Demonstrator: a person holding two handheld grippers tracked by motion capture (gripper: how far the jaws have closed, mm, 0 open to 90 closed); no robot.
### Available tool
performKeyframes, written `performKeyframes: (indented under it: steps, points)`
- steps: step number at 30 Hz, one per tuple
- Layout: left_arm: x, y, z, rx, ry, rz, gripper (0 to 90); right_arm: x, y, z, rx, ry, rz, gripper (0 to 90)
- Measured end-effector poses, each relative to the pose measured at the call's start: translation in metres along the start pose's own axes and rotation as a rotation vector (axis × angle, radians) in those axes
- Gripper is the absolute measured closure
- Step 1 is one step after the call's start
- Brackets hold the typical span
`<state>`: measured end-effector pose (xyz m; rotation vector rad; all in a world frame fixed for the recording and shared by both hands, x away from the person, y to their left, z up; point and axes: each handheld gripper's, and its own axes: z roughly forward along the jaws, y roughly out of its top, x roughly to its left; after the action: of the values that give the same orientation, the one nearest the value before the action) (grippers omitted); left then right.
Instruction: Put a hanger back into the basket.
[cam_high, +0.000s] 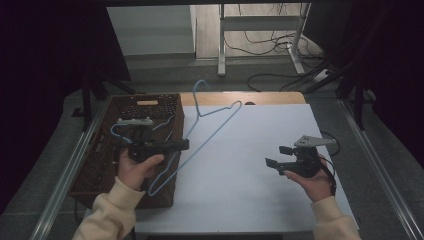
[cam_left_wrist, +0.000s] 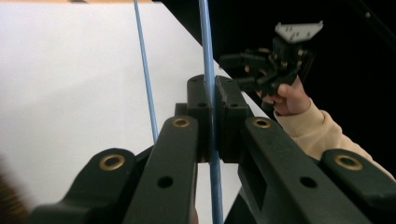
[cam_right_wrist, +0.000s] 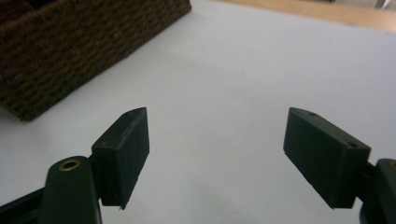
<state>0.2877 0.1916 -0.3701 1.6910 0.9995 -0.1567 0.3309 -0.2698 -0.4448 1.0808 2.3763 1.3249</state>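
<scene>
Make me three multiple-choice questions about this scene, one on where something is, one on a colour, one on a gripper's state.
1. Where is the basket?
A. at the table's left side
B. at the table's right side
C. on the floor

2. What colour is the hanger?
A. red
B. light blue
C. black

3. How does the right gripper stand?
A. shut on the hanger
B. shut on nothing
C. open, holding nothing

Answers:
1 A, since the high view shows the basket by the left gripper.
2 B, since its thin wire reads light blue against the white table.
3 C, since the right gripper view shows the jaws wide apart over bare table.
</scene>
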Motion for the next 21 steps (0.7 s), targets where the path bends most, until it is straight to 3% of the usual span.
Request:
performKeyframes:
  steps: [3, 4, 5, 6, 7, 8, 12, 15, 21]
  points:
    - [0.008, -0.002, -0.015, -0.025, 0.014, -0.009, 86.1, 0.0, -0.004, 0.006, 0.025, -0.002, 0.0, 22.2]
    - [0.017, -0.005, -0.03, -0.053, 0.034, -0.015, 86.1, 0.0, -0.004, 0.007, 0.03, -0.001, -0.001, 22.1]
    - [0.017, -0.005, -0.03, -0.053, 0.034, -0.015, 86.1, 0.0, -0.004, 0.007, 0.03, -0.001, -0.001, 22.1]
    - [0.027, -0.008, -0.046, -0.082, 0.042, -0.022, 86.1, 0.001, -0.004, 0.009, 0.036, -0.001, -0.008, 22.1]
    - [0.027, -0.008, -0.046, -0.082, 0.042, -0.022, 86.1, 0.001, -0.004, 0.009, 0.036, -0.001, -0.008, 22.1]
    - [0.034, -0.011, -0.059, -0.102, 0.061, -0.026, 86.1, 0.001, -0.004, 0.01, 0.041, 0.001, -0.011, 22.1]
    - [0.043, -0.016, -0.073, -0.12, 0.089, -0.028, 86.1, 0.001, -0.005, 0.012, 0.051, 0.001, -0.013, 22.1]
    - [0.058, -0.022, -0.089, -0.139, 0.125, -0.047, 86.1, 0.002, -0.006, 0.014, 0.067, -0.006, -0.022, 22.2]
    - [0.074, -0.031, -0.103, -0.15, 0.16, -0.065, 86.1, 0.002, -0.007, 0.015, 0.077, -0.01, -0.027, 22.2]
